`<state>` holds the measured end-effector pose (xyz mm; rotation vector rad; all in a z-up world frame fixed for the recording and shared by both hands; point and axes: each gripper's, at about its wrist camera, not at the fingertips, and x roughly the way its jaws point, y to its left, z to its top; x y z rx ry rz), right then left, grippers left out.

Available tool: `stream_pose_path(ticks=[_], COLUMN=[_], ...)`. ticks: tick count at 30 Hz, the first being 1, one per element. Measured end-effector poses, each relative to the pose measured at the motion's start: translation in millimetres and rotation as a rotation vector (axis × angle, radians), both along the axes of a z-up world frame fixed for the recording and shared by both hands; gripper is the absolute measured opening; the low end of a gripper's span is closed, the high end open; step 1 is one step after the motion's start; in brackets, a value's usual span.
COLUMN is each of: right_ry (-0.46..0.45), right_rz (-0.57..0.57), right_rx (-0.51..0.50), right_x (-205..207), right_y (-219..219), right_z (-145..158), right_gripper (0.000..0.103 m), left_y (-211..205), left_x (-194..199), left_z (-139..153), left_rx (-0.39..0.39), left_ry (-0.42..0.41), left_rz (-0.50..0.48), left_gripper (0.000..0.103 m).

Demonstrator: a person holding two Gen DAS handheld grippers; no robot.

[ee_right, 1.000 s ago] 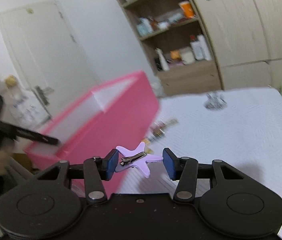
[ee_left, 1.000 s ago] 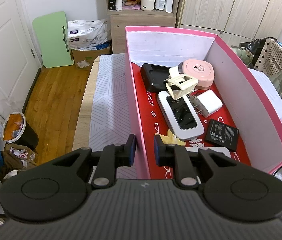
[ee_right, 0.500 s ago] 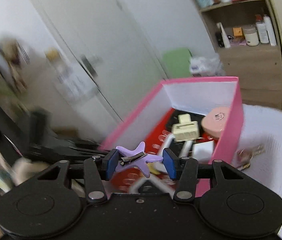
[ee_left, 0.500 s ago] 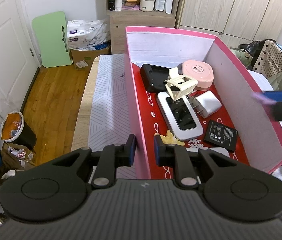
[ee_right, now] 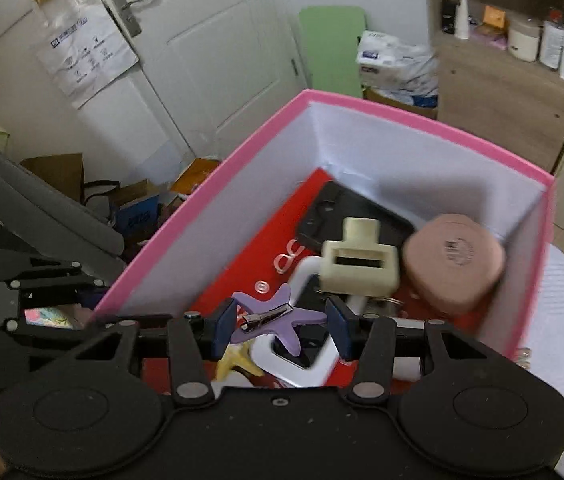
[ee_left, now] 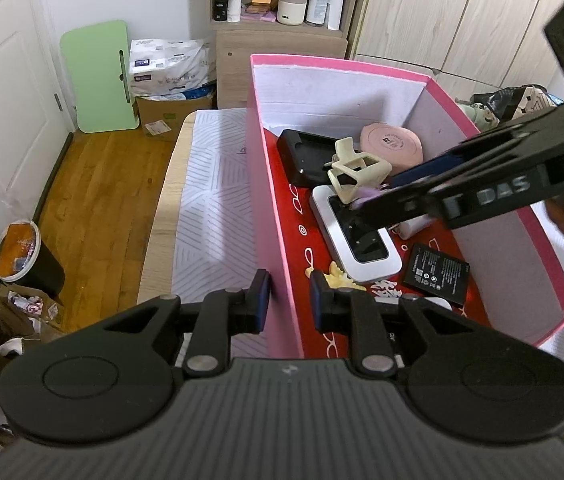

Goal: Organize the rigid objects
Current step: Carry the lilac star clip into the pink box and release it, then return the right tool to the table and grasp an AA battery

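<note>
My right gripper (ee_right: pixel 280 330) has swung in from the bedsheet side since a second ago and now hangs over the pink box (ee_right: pixel 218 172), angled steeply down into it. Its jaws are about half spread and clamped on the purple star hair clip (ee_right: pixel 272 318), one pad at each of two star tips, the metal clip face up. The star sits in the air above the box's red floor, over the white charger (ee_right: pixel 301 360) and just above the yellow star clip (ee_right: pixel 236 360). Beyond it lie the cream claw clip (ee_right: pixel 357 264), the round pink case (ee_right: pixel 453 260) and a black charging cradle (ee_right: pixel 321 212).

In the left wrist view my right gripper's arm (ee_left: pixel 481 188) reaches in across the box from the right. My left gripper (ee_left: pixel 289 304) is also tilted down, and its narrow jaws straddle the box's near wall (ee_left: pixel 274 264), one pad outside, one inside; I cannot tell whether the pads press on the wall. A black battery (ee_left: pixel 435 274) lies flat by the charger.
</note>
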<state>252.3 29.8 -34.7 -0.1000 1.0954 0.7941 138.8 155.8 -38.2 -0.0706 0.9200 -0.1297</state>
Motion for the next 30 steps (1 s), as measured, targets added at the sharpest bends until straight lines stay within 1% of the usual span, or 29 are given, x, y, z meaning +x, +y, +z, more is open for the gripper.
stream_pose_path(ticks=[4, 9, 12, 14, 16, 19, 21, 26, 30], right_ry=[0.070, 0.174, 0.256, 0.276, 0.263, 0.241, 0.209, 0.078, -0.041], right_rz=[-0.007, -0.085, -0.104, -0.115, -0.123, -0.101, -0.078, -0.042, -0.062], right_rx=[0.011, 0.034, 0.087, 0.115, 0.134, 0.171, 0.186, 0.192, 0.200], right_x=[11, 30, 33, 34, 31, 20, 7, -30, -47], right_y=[18, 24, 18, 16, 10, -5, -16, -52, -89], right_z=[-11, -25, -31, -29, -22, -9, 3, 32, 49], right_gripper=[0.055, 0.056, 0.058, 0.058, 0.058, 0.058, 0.058, 0.058, 0.058], left_y=[1, 4, 3, 2, 2, 3, 4, 2, 1], left_x=[-2, -3, -2, -2, -2, -3, -2, -1, -1], left_z=[-2, -3, -2, -2, -2, -2, -2, -2, -1], left_rx=[-0.012, -0.025, -0.025, -0.018, -0.017, -0.024, -0.027, -0.019, -0.014], left_ry=[-0.010, -0.014, -0.013, -0.014, -0.015, -0.014, -0.014, -0.011, -0.008], left_rz=[0.005, 0.005, 0.004, 0.004, 0.004, 0.008, 0.010, 0.012, 0.016], left_gripper=[0.019, 0.019, 0.019, 0.019, 0.019, 0.019, 0.019, 0.019, 0.019])
